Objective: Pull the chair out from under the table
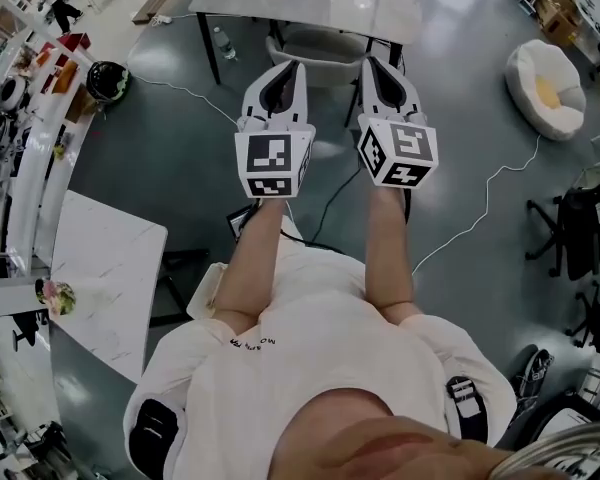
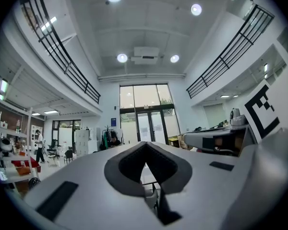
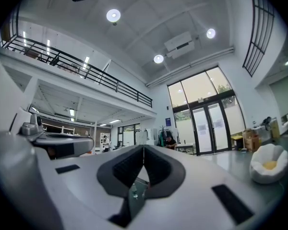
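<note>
The left gripper (image 1: 294, 68) is held level with its jaws closed together on nothing, as is confirmed in the left gripper view, where the dark pads (image 2: 129, 164) are seen to meet. Between the two grippers, the chair (image 1: 330, 46) is tucked under the near edge of the desk (image 1: 380, 10). Only its pale seat and frame are exposed, and its sides are covered by the gripper tips. In the gripper views it is barely made out through the slot below the jaws. The right gripper (image 1: 370, 68) is likewise closed and empty. A white beanbag (image 1: 546, 88) is shown only in the head and right gripper views.
</note>
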`<state>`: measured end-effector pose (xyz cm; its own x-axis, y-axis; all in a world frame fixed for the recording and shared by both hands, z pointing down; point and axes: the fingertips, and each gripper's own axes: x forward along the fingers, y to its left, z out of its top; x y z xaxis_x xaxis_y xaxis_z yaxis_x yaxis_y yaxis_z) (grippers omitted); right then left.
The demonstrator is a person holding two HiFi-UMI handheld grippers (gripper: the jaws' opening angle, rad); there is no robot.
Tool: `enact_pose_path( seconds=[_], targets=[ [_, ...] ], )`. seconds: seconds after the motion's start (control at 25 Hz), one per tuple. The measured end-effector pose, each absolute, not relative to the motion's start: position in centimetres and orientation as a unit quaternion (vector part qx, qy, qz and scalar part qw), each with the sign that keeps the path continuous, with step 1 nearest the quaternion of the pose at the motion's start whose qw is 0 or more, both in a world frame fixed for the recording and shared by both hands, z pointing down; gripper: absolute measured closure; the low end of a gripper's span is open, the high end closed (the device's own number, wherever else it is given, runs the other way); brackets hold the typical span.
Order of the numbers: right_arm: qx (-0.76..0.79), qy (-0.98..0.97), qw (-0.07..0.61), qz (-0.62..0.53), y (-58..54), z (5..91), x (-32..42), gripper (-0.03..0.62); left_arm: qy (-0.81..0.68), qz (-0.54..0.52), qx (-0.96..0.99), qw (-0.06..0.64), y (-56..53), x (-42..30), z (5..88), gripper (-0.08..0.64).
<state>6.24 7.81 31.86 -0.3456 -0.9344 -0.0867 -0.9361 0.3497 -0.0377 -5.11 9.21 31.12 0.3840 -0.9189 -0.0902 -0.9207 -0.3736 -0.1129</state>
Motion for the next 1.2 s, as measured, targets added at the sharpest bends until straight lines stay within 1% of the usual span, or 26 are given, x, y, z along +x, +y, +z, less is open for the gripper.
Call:
enact_pose_path(
  seconds=[0.44, 0.68, 1.04, 1.2],
  targets=[
    [-0.563, 0.826, 0.037, -0.003, 3.9, 33.6, 5.4, 0.578, 0.562, -0.011, -0.824, 0.071, 5.4, -5.3, 32.8, 0.557],
    [-0.559, 0.829, 0.024, -0.004, -1.8, 34.0, 4.9, 0.578, 0.561, -0.006, -0.826, 0.056, -1.0, -5.0, 33.3, 0.557],
    [-0.564, 0.825, 0.03, 0.003, -10.5, 31.6, 4.1, 0.578, 0.558, -0.003, -0.827, 0.064, -9.6, -5.7, 31.5, 0.557],
    [-0.565, 0.825, 0.02, 0.004, -13.5, 31.7, 2.7, 0.578, 0.556, -0.004, -0.829, 0.057, -12.8, -6.6, 31.8, 0.557]
  ],
)
